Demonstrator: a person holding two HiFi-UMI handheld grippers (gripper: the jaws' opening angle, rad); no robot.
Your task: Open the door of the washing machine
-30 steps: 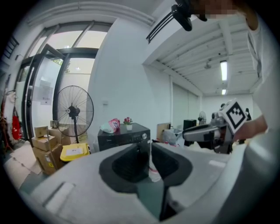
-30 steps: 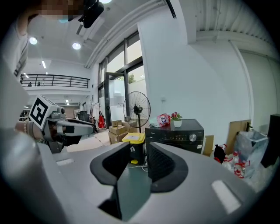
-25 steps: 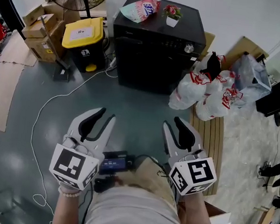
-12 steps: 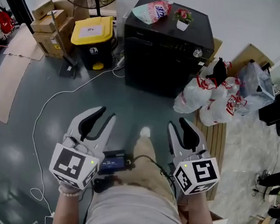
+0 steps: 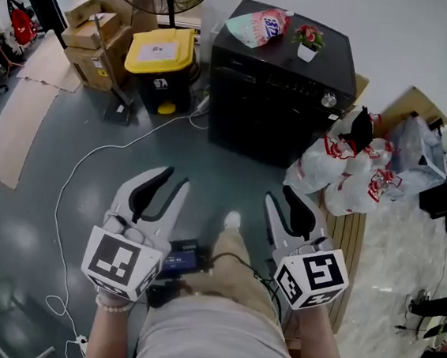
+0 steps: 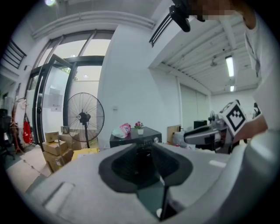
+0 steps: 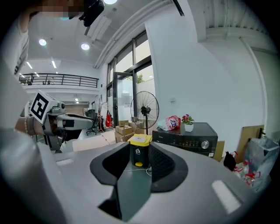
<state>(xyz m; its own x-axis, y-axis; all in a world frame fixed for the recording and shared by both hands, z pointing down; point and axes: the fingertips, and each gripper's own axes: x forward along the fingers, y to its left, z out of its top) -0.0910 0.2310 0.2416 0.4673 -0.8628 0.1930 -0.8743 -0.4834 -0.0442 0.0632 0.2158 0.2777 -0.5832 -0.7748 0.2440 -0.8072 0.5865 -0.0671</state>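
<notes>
This looks like the approach step: the left gripper [image 5: 174,178] and right gripper [image 5: 278,193] hang wide and empty, well short of the black washing machine [image 5: 281,85] beside the yellow-lidded bin [image 5: 162,68], so one gripper must next reach its door.
</notes>
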